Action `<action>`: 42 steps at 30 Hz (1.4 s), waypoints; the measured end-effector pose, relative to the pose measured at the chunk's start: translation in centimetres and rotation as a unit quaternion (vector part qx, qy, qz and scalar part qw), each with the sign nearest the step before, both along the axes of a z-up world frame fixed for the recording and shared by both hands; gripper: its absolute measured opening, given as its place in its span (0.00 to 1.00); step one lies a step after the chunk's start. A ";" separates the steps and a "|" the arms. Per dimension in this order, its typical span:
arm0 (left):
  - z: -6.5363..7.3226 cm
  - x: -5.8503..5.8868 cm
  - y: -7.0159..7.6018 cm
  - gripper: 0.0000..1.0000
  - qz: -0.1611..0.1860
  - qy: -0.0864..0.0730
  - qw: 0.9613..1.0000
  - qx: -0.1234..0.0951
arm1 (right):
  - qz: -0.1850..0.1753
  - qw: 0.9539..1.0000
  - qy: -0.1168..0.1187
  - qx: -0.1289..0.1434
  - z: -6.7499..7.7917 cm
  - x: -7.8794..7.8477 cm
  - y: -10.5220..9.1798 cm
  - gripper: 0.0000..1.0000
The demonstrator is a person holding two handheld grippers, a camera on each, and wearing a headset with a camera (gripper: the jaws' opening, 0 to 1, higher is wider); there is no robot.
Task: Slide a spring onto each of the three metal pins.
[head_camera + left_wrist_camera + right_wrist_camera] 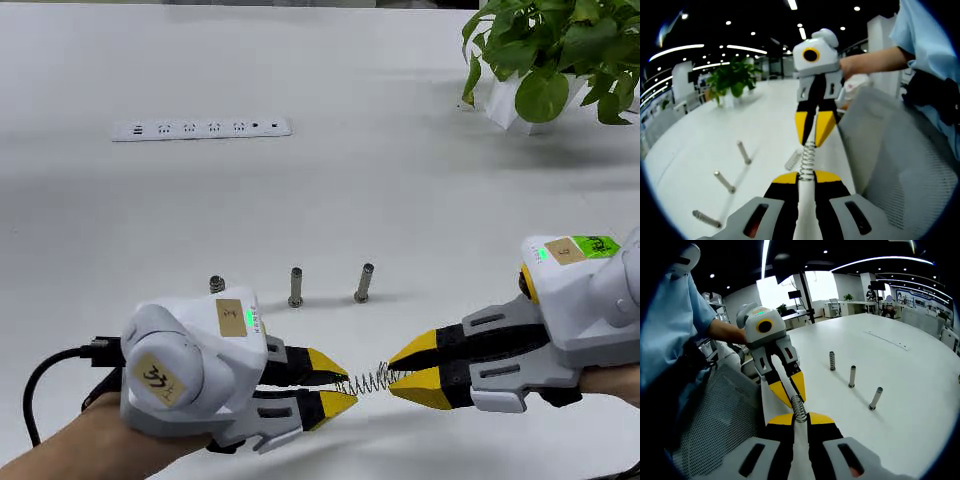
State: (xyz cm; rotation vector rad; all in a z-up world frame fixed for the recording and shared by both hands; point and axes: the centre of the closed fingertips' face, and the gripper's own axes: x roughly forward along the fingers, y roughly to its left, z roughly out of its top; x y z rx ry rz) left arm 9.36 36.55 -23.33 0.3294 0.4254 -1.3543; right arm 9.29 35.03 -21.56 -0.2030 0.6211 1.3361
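A small metal spring (368, 380) hangs level above the white table's near edge, held at each end. My left gripper (343, 384) is shut on its left end and my right gripper (399, 374) on its right end, their yellow tips facing each other. Three metal pins stand upright in a row beyond. The left pin (217, 285) carries a spring, while the middle pin (296, 287) and right pin (365, 283) are bare. In the left gripper view the held spring (807, 157) runs between the jaws, and a loose spring (792, 160) lies on the table beside it.
A white power strip (200, 128) lies far back on the left. A potted plant (560, 50) stands at the back right corner. A black cable (40, 385) trails from the left gripper. A grey mesh chair (900, 165) sits just off the table's near edge.
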 end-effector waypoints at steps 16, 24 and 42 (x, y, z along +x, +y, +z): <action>-0.5 -0.2 -0.4 0.10 -0.006 0.004 1.000 0.011 | 0.028 0.997 -0.052 -0.040 1.1 0.0 0.5 0.11; -0.9 -0.5 -0.8 0.10 -0.009 0.012 1.000 0.013 | 0.057 0.993 -0.084 -0.061 1.7 -0.4 1.3 0.04; -0.6 -0.4 -1.2 0.10 -0.016 0.003 1.000 0.003 | 0.046 0.994 -0.049 -0.080 0.4 0.1 -0.2 0.18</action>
